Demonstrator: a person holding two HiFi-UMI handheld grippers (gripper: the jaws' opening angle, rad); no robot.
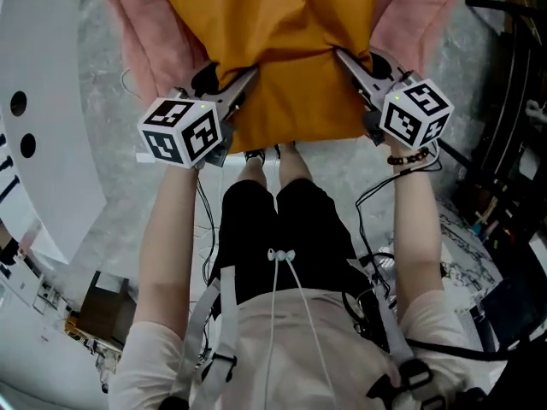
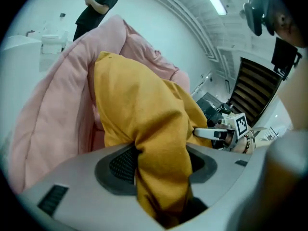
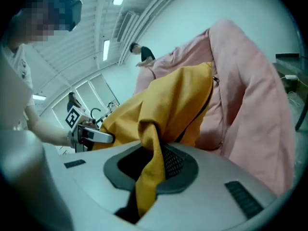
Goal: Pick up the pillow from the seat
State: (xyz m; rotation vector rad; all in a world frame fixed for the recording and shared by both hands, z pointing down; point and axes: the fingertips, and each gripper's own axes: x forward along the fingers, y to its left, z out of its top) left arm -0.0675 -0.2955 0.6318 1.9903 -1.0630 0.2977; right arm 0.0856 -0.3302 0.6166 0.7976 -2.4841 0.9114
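Observation:
The pillow (image 1: 273, 49) is a mustard-yellow cushion resting against a pink padded seat (image 1: 141, 32). My left gripper (image 1: 245, 79) is shut on the pillow's lower left edge. In the left gripper view a thick bunch of yellow cloth (image 2: 161, 148) fills the space between the jaws. At the lower right corner my right gripper (image 1: 344, 59) is shut on the pillow. The right gripper view shows a thin fold of the cloth (image 3: 150, 167) pinched between its jaws. Each gripper view shows the other gripper across the pillow: the right gripper (image 2: 211, 133) and the left gripper (image 3: 95, 136).
A white curved panel (image 1: 43, 143) stands at the left. Dark equipment and cables (image 1: 504, 152) crowd the right side. Cables trail over the grey floor (image 1: 367, 178) by my feet. A person in black (image 2: 96, 6) stands far behind the seat.

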